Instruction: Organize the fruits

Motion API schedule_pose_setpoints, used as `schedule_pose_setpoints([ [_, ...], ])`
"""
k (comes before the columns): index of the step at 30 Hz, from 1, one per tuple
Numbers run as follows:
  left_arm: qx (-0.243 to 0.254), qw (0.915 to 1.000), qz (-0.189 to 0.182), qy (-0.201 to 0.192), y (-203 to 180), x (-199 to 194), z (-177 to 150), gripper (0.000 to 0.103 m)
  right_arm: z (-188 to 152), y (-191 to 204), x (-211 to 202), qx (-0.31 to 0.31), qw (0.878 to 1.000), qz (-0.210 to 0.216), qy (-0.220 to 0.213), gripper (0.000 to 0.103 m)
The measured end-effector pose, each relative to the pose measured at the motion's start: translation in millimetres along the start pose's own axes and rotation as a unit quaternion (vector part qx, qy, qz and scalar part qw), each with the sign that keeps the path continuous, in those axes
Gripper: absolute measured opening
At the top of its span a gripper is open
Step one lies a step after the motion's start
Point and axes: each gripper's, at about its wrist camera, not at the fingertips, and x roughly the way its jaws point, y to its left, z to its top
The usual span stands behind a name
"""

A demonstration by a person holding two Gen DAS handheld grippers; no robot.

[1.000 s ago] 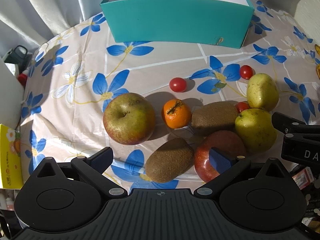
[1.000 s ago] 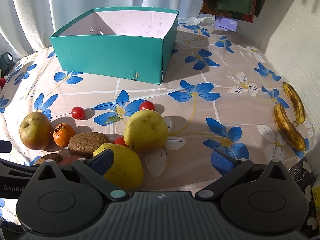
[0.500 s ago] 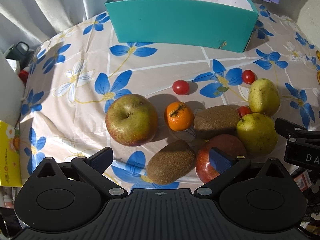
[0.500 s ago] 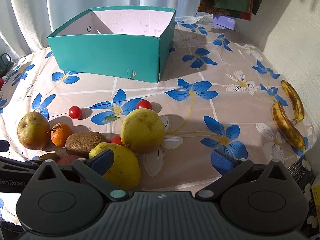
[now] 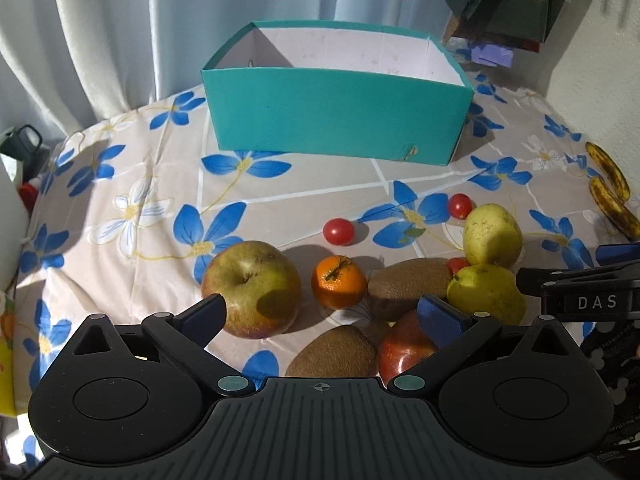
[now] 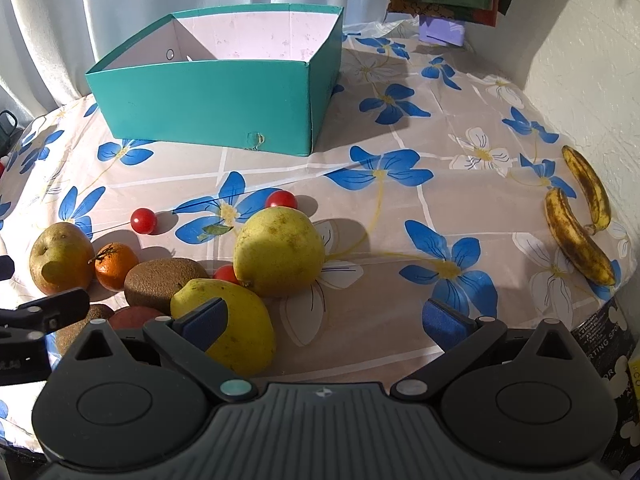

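A pile of fruit lies near the table's front edge: a green-red apple (image 5: 251, 288), a tangerine (image 5: 338, 281), two kiwis (image 5: 406, 287) (image 5: 332, 353), a red apple (image 5: 406, 350), two yellow pears (image 6: 279, 250) (image 6: 230, 328) and three cherry tomatoes (image 5: 338, 231). An empty teal box (image 5: 336, 118) stands behind them. Two bananas (image 6: 576, 224) lie at the right. My left gripper (image 5: 323, 316) is open and empty above the near kiwi. My right gripper (image 6: 323, 320) is open and empty, its left finger over the near pear.
A flowered cloth (image 6: 400, 200) covers the round table. Curtains (image 5: 120, 20) hang behind it and a white wall (image 6: 592, 40) stands to the right. A dark object (image 5: 24, 144) and a white one (image 5: 10, 208) sit off the left edge.
Both views have tilted up and pulled back a little, showing more of the box and curtains. The fruit has not moved. Both grippers stay open.
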Motion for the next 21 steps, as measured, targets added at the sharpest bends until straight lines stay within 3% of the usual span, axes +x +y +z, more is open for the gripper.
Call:
schedule_pose_setpoints([
  [5, -0.04, 0.9987, -0.014, 0.027, 16.2, 3.5, -8.4, 0.103, 0.1, -2.7, 4.2, 0.007, 1.0, 0.002, 0.005, 0.103],
  [21, -0.016, 0.9975, -0.025, 0.063, 27.9, 25.7, -28.5, 0.103, 5.2, -2.0, 6.2, 0.007, 1.0, 0.015, 0.002, 0.103],
])
